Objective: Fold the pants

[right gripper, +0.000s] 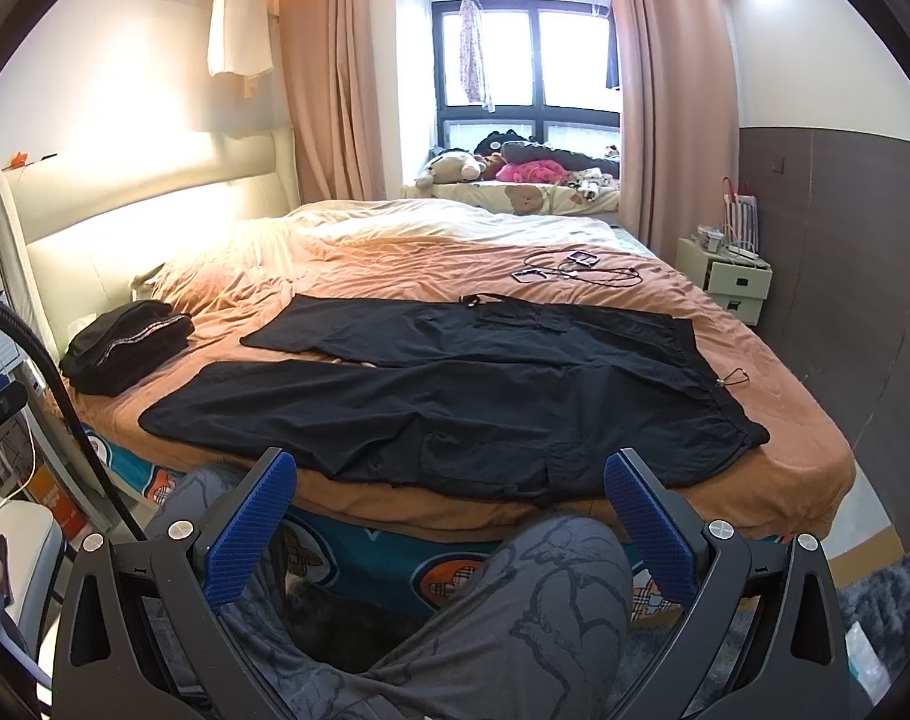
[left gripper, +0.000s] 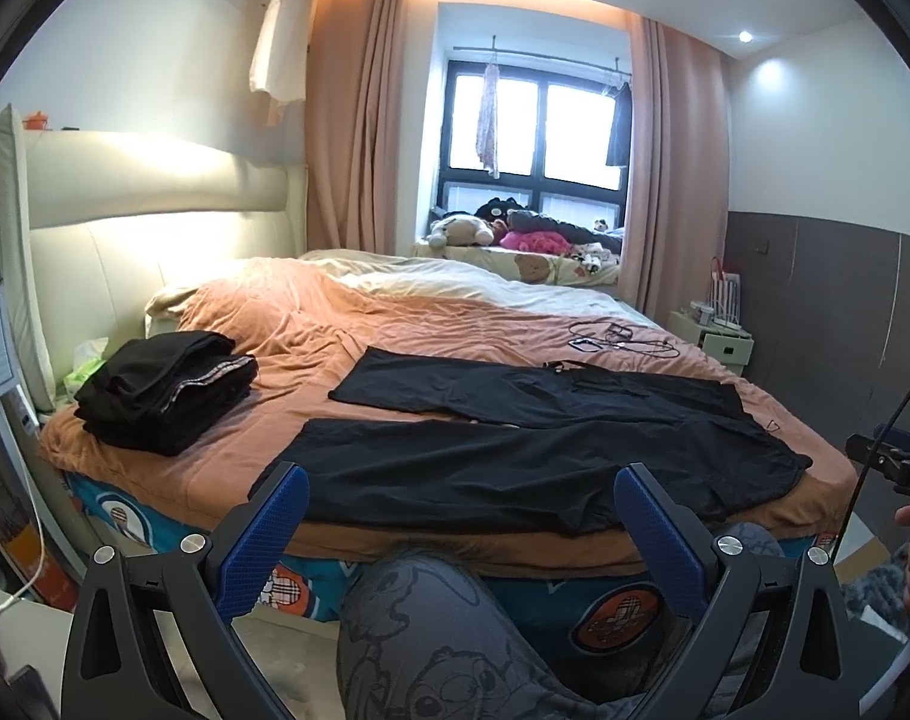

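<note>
A pair of black pants (left gripper: 514, 456) (right gripper: 455, 396) lies spread flat across the orange bedspread, legs pointing left toward the headboard and waistband at the right. My left gripper (left gripper: 460, 480) hangs open in front of the bed's near edge, its blue pads (left gripper: 257, 540) wide apart and holding nothing. In the right wrist view my right gripper (right gripper: 452, 468) is likewise open and empty, short of the pants' near leg. A person's knee in grey printed trousers (left gripper: 431, 624) (right gripper: 514, 588) sits below both grippers.
A stack of folded black clothes (left gripper: 167, 390) (right gripper: 125, 348) rests on the bed's left near the pillow. Cables and a phone (left gripper: 616, 342) (right gripper: 568, 267) lie on the far right of the bedspread. A pale nightstand (right gripper: 727, 279) stands right of the bed. Soft toys (left gripper: 514, 228) line the window sill.
</note>
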The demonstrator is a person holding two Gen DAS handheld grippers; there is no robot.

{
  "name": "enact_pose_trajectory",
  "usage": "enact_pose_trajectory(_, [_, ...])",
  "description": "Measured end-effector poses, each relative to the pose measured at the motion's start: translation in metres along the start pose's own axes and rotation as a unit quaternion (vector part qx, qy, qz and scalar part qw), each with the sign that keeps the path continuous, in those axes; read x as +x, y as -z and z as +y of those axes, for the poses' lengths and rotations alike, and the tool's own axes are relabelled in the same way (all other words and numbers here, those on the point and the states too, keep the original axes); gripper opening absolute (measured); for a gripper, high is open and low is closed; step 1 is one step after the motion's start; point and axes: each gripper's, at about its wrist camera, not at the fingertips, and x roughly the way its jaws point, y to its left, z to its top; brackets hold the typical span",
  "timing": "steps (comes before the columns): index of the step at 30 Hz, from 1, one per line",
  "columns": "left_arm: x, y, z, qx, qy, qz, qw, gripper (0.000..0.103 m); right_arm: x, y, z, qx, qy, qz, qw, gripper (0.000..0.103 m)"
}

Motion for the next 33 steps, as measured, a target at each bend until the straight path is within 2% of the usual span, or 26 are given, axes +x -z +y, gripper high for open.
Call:
enact_pose_trajectory(8, [0.023,-0.001,0.005,-0.002,-0.007,0.015,0.9999,0.103,0.018,-0.003,-0.012,0.015,0.004,0.001,1.0,0.103])
enact_pose_trajectory(23, [0.093,0.0,0.018,-0.025,-0.019,0.062,0.9976,0.103,0.07,-0.011,-0.037,0.046,0.029,0.021,0.998,0.103])
enact_pose_trajectory(33, [0.139,0.017,0.054,-0.065,-0.055,0.104,0.9909,0.099,0.101,-0.014,-0.066,0.077,0.039,0.046,0.995,0.103])
